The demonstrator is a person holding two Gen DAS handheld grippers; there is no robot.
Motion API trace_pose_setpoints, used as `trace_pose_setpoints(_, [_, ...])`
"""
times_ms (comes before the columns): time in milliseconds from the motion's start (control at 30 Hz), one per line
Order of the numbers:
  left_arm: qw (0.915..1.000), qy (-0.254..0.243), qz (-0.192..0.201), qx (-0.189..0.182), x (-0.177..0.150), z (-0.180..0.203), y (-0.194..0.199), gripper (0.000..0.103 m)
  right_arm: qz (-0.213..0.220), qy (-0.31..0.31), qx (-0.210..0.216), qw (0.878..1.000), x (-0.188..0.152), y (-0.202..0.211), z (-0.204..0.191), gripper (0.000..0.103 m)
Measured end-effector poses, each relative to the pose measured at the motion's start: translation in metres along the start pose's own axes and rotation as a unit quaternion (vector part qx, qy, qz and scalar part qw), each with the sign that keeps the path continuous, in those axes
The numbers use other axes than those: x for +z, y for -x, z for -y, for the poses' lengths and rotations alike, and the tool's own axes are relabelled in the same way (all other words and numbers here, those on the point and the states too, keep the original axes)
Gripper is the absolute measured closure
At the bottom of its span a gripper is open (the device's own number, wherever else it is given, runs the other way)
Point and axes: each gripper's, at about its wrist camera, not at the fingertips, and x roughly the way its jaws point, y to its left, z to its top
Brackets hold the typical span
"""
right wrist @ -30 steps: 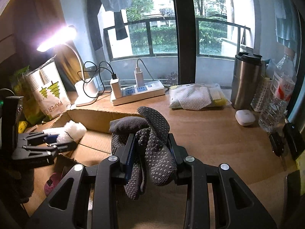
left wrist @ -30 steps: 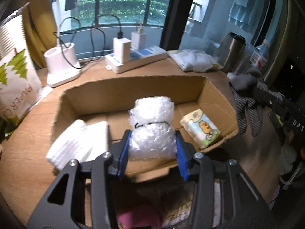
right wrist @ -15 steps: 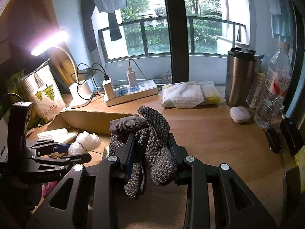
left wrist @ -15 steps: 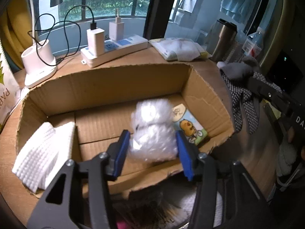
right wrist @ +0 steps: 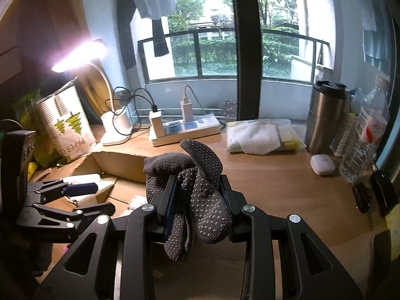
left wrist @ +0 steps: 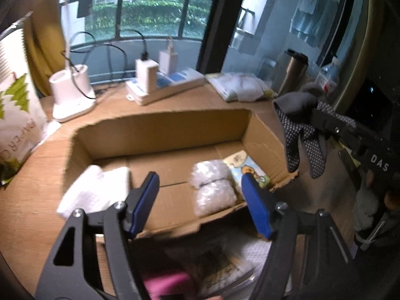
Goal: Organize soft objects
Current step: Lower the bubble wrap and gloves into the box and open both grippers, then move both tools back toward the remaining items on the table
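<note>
Left wrist view, left to right: white folded cloth point(left wrist: 96, 191) at lower left of centre, draped over the left end of a cardboard box point(left wrist: 160, 130). Left gripper point(left wrist: 200, 200) sits low centre w/ blue pads wide apart and opening, nothing pinched. Bubble-wrap bundle point(left wrist: 212, 187) lies on the box floor, seen in the gap btwn the jaws, nearer the right pad but clear of both. Just right of it, touching, a small cartoon tissue pack point(left wrist: 246, 168) in the box's right corner. Far right of frame: grey dotted gloves point(left wrist: 298, 130) hang from the other tool, outside the box.

Right wrist view: left gripper at left edge over the box; right gripper point(right wrist: 197, 200) at centre, jaws clamped on the gloves, fabric bunched above and drooping below the pads.
</note>
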Motion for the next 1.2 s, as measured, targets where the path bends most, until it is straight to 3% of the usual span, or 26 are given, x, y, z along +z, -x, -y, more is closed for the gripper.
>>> trace_pose_setpoints(467, [0.9960,0.055,0.051,0.049,-0.008,-0.061,0.042,0.033,-0.033,0.013,0.038,0.999,0.016,-0.052,-0.037,0.068])
trace_pose_setpoints(667, [0.9952,0.063,0.057,0.049,-0.010,-0.070,0.044,0.033,-0.050,0.005,0.036,0.998,0.018,-0.067,-0.041,0.044])
trace_pose_setpoints(1200, [0.9945,0.059,0.077,0.040,-0.023,-0.060,0.066,0.033,-0.045,0.014,0.031,0.998,0.005,-0.031,-0.055,0.041])
